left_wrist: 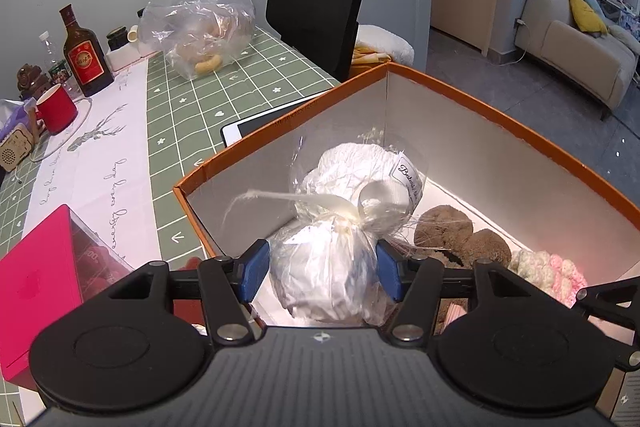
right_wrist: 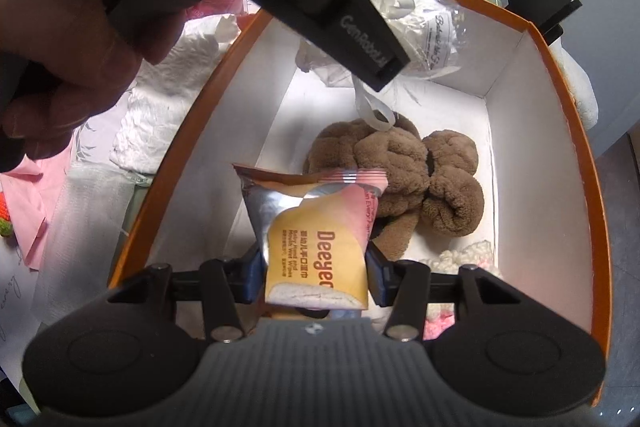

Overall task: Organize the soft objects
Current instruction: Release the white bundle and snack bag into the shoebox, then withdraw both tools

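Both loads hang over the orange box (right_wrist: 568, 131)

Our left tool (left_wrist: 323, 269) pinches the wrapped white bundle (left_wrist: 326, 267) above the box's far corner; our right tool (right_wrist: 316, 273) pinches the wipes packet (right_wrist: 320, 259), long axis pointing toward the brown plush (right_wrist: 404, 163) lying on the floor below.

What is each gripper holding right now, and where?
Left gripper: clear-wrapped white bundle, at its lower body. Right gripper: pink-and-yellow wet-wipes packet, at its sides.
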{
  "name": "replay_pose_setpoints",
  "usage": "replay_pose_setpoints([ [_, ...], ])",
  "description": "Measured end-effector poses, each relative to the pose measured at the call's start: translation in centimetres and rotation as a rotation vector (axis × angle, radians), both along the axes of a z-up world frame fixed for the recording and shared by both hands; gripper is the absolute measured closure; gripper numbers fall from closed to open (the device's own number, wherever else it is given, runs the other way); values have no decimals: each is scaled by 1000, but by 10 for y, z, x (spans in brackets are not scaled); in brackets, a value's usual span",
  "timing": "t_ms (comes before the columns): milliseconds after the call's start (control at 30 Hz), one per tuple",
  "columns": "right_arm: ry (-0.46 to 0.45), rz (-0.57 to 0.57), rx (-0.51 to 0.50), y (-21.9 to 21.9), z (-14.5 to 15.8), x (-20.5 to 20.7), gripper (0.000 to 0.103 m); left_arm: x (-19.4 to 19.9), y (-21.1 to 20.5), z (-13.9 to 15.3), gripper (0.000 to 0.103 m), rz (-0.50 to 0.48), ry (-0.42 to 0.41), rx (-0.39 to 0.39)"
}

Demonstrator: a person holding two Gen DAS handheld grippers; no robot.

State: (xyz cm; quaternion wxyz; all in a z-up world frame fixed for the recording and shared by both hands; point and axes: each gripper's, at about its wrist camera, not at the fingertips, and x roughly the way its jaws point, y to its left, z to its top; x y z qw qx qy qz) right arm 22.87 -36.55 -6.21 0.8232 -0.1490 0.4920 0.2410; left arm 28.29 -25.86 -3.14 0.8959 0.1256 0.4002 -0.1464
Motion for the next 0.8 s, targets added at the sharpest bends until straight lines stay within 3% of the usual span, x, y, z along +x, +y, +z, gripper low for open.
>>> replay_pose_setpoints([
  [300, -8, 9, -36, 3, 1, -5, 48, -1, 9, 13, 29, 21, -48, -56],
  [800, -80, -6, -44, 2, 38, -22, 45, -15, 30, 36, 29, 30, -80, -88],
])
